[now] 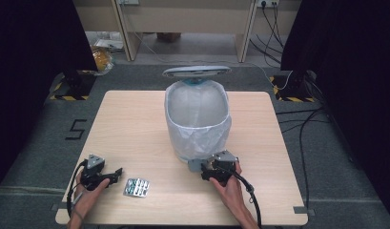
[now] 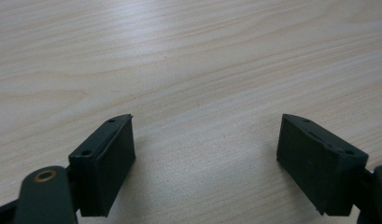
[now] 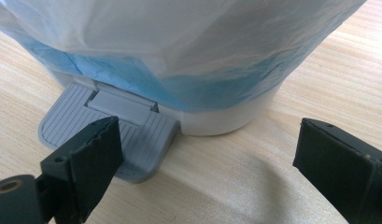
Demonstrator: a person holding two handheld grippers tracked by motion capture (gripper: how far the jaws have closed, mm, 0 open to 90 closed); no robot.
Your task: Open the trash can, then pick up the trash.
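White liner drapes the pedal bin (image 1: pixel 197 119), lid raised; right gripper (image 3: pixel 205 163), jaws spread, bears on its grey pedal (image 3: pixel 109 126), seemingly holding it open; blister pack (image 1: pixel 137 187) lies near-left of the bin, beside the spread, empty left gripper (image 1: pixel 117 172).

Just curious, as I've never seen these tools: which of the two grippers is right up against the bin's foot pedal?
The right gripper, at the bin's base by the grey pedal. The left gripper is apart, beside the pill pack.
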